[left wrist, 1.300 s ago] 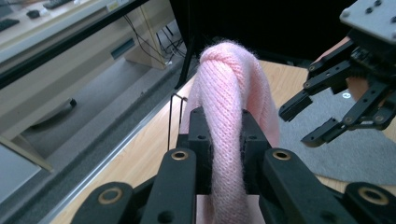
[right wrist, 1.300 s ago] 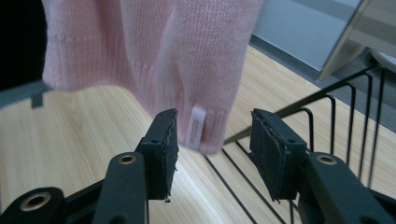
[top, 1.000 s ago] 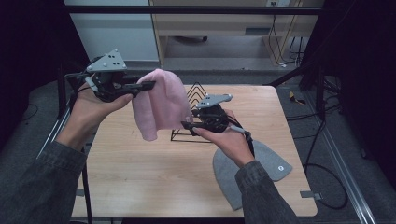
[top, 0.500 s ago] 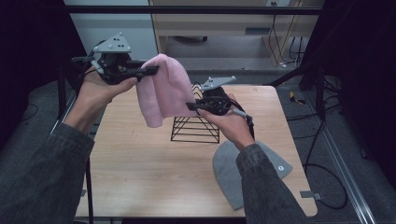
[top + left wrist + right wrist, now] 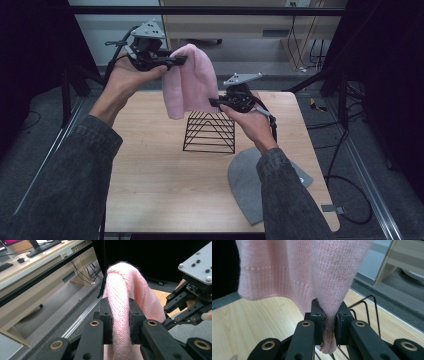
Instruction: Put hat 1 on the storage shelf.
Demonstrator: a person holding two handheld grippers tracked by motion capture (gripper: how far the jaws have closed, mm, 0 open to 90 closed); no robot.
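Note:
A pink knit beanie hangs in the air above the table's far side, held by both grippers. My left gripper is shut on its upper part, and the knit is pinched between the black jaws. My right gripper is shut on a lower corner of the beanie. Right under the beanie stands a black wire rack on the wooden table. A grey beanie lies flat at the near right, partly under my right sleeve.
A black frame bar crosses the far side above the table. Cables trail on the floor to the right. A desk with a keyboard stands beyond the table in the left gripper view.
Both grippers have lifted the pink beanie higher and farther back. The left hand rose toward the far left, and the right gripper came up above the wire rack.

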